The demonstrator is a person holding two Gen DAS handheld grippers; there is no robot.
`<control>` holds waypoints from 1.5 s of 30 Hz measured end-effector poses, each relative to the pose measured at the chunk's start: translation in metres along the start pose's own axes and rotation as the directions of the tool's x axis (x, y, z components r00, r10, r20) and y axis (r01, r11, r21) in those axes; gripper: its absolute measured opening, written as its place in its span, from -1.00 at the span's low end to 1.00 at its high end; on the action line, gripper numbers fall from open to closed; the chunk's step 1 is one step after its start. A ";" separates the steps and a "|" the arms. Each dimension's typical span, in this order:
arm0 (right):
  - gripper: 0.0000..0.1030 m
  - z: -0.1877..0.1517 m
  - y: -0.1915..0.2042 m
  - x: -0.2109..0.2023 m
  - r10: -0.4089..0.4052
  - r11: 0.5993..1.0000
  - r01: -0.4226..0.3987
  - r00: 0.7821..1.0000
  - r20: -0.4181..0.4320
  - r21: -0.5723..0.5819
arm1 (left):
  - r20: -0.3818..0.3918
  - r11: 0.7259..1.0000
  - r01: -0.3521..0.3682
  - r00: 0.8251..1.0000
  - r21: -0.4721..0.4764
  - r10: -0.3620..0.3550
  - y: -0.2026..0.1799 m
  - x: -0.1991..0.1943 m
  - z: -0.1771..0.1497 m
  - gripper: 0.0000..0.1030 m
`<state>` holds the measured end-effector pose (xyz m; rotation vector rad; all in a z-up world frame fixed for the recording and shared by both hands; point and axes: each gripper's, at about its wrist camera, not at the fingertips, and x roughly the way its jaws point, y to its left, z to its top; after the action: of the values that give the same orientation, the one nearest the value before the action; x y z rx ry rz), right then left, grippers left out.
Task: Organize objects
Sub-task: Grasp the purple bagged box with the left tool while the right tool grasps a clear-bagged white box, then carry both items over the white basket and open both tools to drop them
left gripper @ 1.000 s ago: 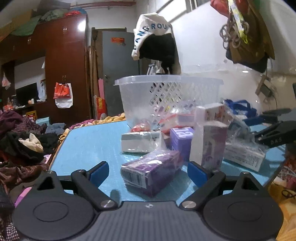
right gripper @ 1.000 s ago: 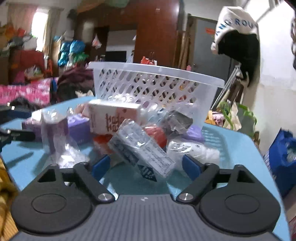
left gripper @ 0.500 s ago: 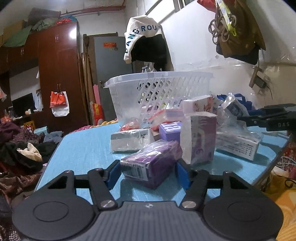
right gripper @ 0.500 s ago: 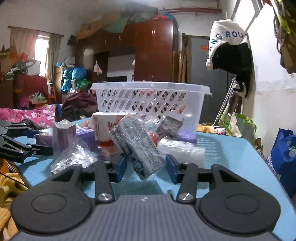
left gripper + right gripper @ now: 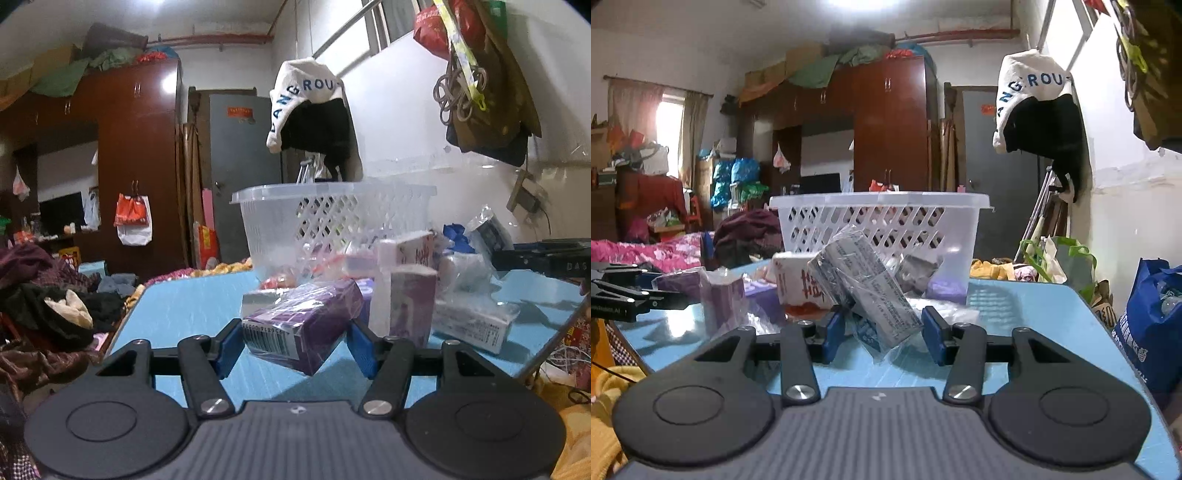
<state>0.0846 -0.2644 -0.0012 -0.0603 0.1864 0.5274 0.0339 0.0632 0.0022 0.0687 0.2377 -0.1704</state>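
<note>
My left gripper (image 5: 293, 341) is shut on a purple box wrapped in clear plastic (image 5: 301, 323) and holds it just above the blue table (image 5: 184, 314). My right gripper (image 5: 882, 334) is shut on a grey box in clear plastic (image 5: 866, 286), tilted up off the table (image 5: 1027, 306). A white lattice basket (image 5: 332, 218) stands behind the pile of boxes; it also shows in the right wrist view (image 5: 882, 225). The left gripper shows at the left edge of the right wrist view (image 5: 624, 295), and the right gripper at the right edge of the left wrist view (image 5: 546, 258).
More wrapped boxes lie between the grippers and the basket: a pale purple upright box (image 5: 406, 302), a white box (image 5: 472, 325), a white and red box (image 5: 798, 284). A blue bag (image 5: 1148, 325) stands right of the table. Clothes (image 5: 44, 306) are heaped on the left.
Both grippers closed from wide open onto their boxes. The purple box and the grey box have come up off the table, and both views have tilted upward.
</note>
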 end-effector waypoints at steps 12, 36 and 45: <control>-0.04 0.006 -0.007 -0.005 -0.016 1.000 0.015 0.999 0.044 0.021 | 0.039 1.000 0.010 0.999 0.012 -0.010 -0.006 -0.006 0.006 0.24; -0.04 0.021 -0.017 -0.005 -0.041 0.999 0.040 0.996 0.077 0.012 | 0.121 0.998 0.003 0.993 -0.068 0.005 0.008 -0.004 0.040 0.24; -0.05 0.078 -0.032 0.029 -0.054 0.998 0.052 0.994 0.093 0.024 | 0.121 0.992 0.032 0.993 -0.119 -0.018 0.021 0.041 0.109 0.24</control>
<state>0.1384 -0.2695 0.0699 -0.0194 0.0982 0.4745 0.1022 0.0677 0.0990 -0.0648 0.1288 -0.1840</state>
